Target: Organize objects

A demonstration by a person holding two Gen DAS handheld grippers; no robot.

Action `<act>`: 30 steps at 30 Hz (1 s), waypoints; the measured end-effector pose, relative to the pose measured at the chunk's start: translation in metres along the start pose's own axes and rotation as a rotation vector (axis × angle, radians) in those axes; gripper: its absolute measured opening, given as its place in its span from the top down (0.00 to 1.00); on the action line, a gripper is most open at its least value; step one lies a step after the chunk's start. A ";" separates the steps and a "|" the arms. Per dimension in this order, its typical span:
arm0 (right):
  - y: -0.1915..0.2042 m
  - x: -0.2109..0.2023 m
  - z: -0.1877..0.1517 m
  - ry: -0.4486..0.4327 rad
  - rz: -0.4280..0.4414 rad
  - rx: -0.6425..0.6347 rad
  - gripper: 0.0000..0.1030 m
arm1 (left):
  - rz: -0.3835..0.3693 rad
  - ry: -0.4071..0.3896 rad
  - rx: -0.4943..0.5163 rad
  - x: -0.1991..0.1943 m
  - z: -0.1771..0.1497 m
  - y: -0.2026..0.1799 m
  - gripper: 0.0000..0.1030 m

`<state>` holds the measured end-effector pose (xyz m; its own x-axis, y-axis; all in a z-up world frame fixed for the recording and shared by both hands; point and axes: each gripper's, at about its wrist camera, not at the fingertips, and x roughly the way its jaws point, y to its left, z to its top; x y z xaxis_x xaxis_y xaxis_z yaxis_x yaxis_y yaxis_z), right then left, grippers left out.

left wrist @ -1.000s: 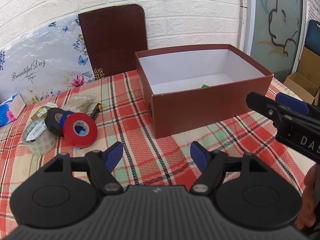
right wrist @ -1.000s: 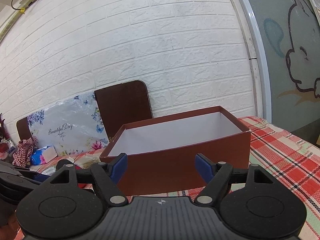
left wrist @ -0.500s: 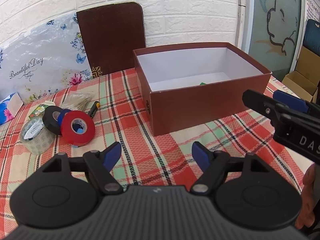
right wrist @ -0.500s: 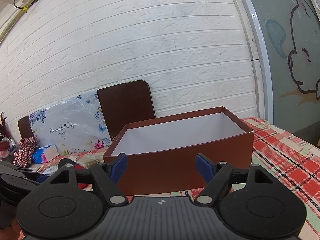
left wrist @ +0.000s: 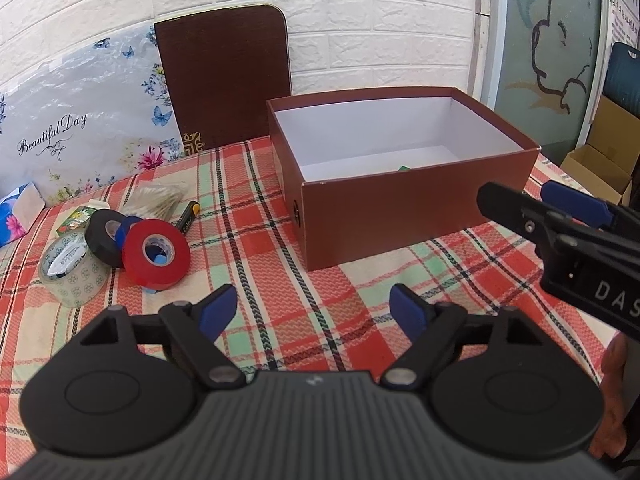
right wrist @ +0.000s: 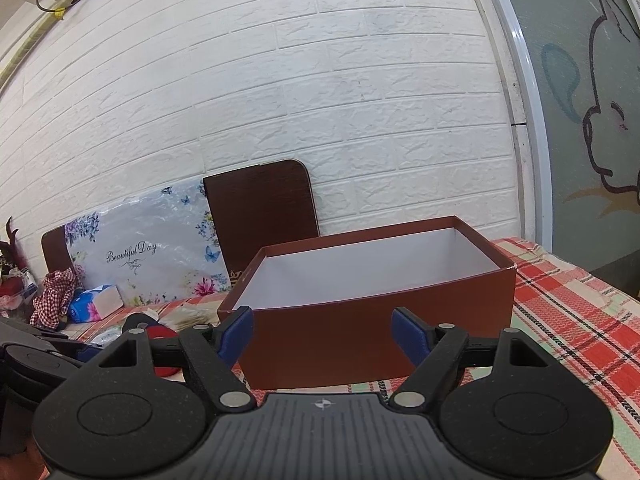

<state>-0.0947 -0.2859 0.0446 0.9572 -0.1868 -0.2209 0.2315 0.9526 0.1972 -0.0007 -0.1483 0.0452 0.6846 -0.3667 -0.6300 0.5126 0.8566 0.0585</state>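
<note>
An open brown box (left wrist: 416, 208) with a white inside stands on the plaid tablecloth; a small green item (left wrist: 403, 168) lies in it. Left of it lie a red tape roll (left wrist: 155, 254), a black tape roll (left wrist: 105, 232), a clear tape roll (left wrist: 69, 266), a black-and-yellow marker (left wrist: 188, 217) and a bag of sticks (left wrist: 156, 200). My left gripper (left wrist: 312, 312) is open and empty above the cloth, in front of the box. My right gripper (right wrist: 322, 334) is open and empty, close to the box's near wall (right wrist: 360, 340); it also shows in the left wrist view (left wrist: 560, 216).
A brown board (left wrist: 224, 80) and a floral "Beautiful Day" panel (left wrist: 72, 128) lean on the brick wall. A tissue pack (left wrist: 20, 212) lies at the far left. A cardboard carton (left wrist: 600, 168) sits on the floor beyond the table's right edge.
Both grippers have risen and drawn back slightly, so the box and tapes sit a little lower in view. Nothing was picked up or let go.
</note>
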 end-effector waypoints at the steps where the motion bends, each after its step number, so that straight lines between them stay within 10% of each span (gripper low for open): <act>1: 0.001 0.000 0.000 0.001 0.001 -0.003 0.26 | 0.000 0.000 -0.003 0.000 0.000 0.001 0.17; 30: 0.087 0.034 -0.017 0.107 0.156 -0.214 0.24 | 0.143 0.057 -0.227 0.019 -0.042 0.118 0.17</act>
<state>-0.0446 -0.2053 0.0379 0.9520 -0.0188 -0.3055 0.0302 0.9990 0.0327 0.0508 -0.0394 0.0079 0.7083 -0.2209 -0.6705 0.2793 0.9600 -0.0213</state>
